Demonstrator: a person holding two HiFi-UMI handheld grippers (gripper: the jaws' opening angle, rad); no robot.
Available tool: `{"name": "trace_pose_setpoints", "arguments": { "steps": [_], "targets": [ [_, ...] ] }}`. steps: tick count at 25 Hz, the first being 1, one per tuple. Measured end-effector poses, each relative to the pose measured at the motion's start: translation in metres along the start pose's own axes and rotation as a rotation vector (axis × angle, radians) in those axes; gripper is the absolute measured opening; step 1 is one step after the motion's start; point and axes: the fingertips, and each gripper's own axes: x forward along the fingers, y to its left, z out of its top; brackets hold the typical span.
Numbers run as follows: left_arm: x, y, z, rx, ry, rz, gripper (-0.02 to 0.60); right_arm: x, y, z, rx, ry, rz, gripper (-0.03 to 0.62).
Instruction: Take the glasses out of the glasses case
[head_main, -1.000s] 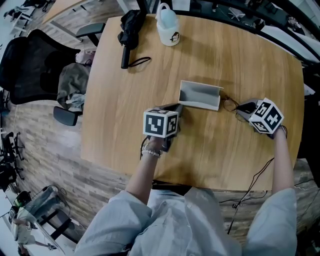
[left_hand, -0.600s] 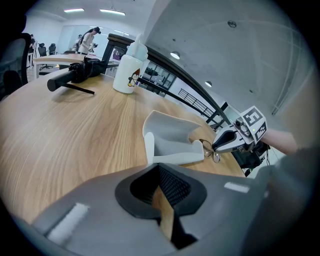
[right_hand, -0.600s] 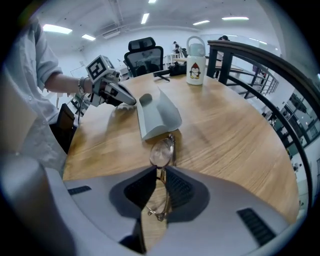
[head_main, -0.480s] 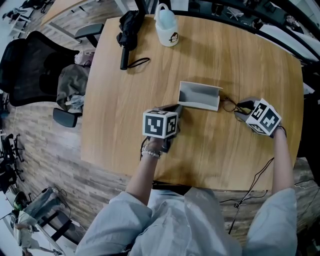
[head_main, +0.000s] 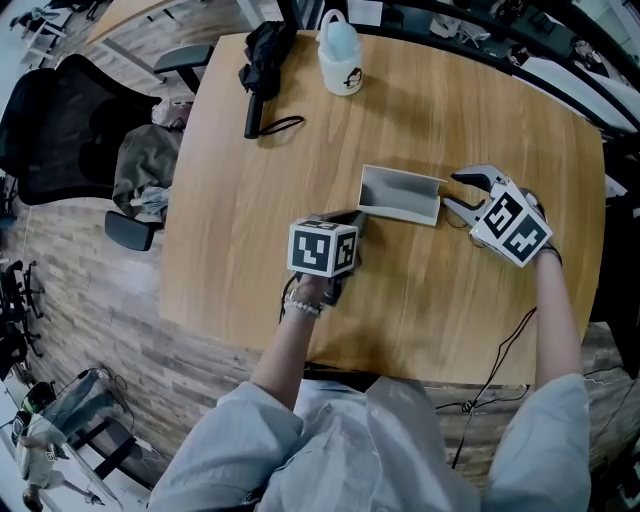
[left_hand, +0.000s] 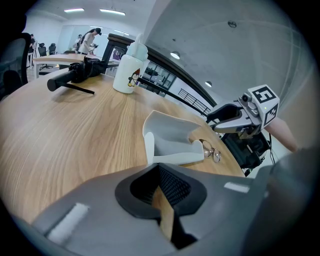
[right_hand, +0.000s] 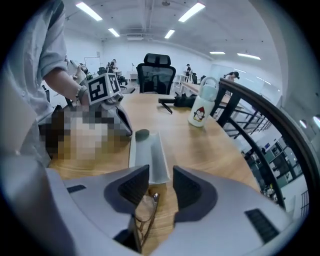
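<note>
Metal-rimmed glasses lay on the wooden table, already out of the grey glasses case and just beside its right-hand end. To my eye that left the job all but finished. The case sat open with its hollow empty and its long side across my view, and I judged the glasses had been set down close by only because that was the shortest way clear of it. My right gripper hung over them, pointing down towards the case. Its jaws had just been opening and stood apart. The glasses showed in the gap below, resting on the wood with neither pad touching them, so I took this for a release and not a fresh grab. My left gripper sat at the case's near left corner, its jaws drawn together on nothing, with only a sliver of table showing between them. I supposed it was parked there to keep the light case from sliding, though I could not tell whether it actually touched. Well apart at the far edge stood a white bottle and a black folded umbrella, and an office chair waited off to the left.
</note>
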Motion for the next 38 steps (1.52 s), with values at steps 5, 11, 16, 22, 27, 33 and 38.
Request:
{"name": "trace_pose_setpoints", "arguments": {
  "steps": [5, 11, 16, 22, 27, 33, 38],
  "targets": [
    [0.001, -0.001, 0.000, 0.000, -0.002, -0.003, 0.005, 0.024, -0.001, 0.008, -0.034, 0.024, 0.022, 0.135],
    [0.001, -0.001, 0.000, 0.000, -0.001, -0.001, 0.005, 0.039, 0.007, 0.010, -0.014, 0.016, 0.050, 0.135],
    [-0.001, 0.001, 0.001, -0.003, -0.001, -0.001, 0.005, 0.035, 0.020, 0.012, 0.000, -0.004, 0.064, 0.135],
    [0.000, 0.000, 0.001, -0.005, 0.001, -0.003, 0.005, 0.030, 0.039, 0.009, 0.036, -0.040, 0.069, 0.135],
    [0.000, 0.000, 0.000, -0.004, 0.001, -0.001, 0.005, 0.035, 0.059, 0.003, 0.068, -0.050, 0.086, 0.135],
    [0.001, 0.000, 0.000, 0.011, -0.003, 0.011, 0.005, 0.051, 0.072, -0.009, 0.132, -0.046, 0.068, 0.135],
    [0.000, 0.001, 0.000, 0.028, -0.010, 0.028, 0.005, 0.049, 0.071, -0.010, 0.189, -0.090, 0.040, 0.142]
  ]
}}
